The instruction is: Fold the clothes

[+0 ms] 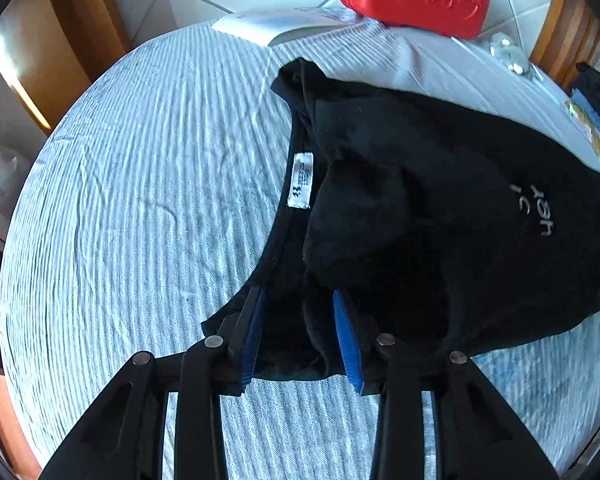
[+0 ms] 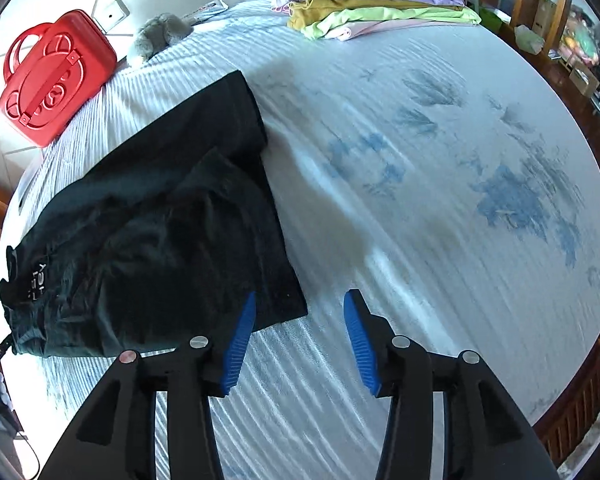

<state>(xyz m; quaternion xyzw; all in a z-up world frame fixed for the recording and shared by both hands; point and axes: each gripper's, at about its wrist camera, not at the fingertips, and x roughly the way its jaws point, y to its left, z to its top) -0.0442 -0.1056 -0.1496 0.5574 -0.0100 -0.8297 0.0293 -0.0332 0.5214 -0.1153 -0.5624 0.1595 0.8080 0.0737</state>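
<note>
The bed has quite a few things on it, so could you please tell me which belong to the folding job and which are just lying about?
Part of the job:
- black T-shirt, partly folded
- left hand-held gripper, open over its hem
- right hand-held gripper, open, beside it
- stack of folded clothes

Just lying about:
- red case
- grey soft toy

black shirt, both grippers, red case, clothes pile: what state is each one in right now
black shirt: partly folded, rumpled, flat on the bed
left gripper: jaws open, shirt edge between them
right gripper: jaws open, empty, over bare bedcover
red case: closed
clothes pile: folded, stacked
</note>
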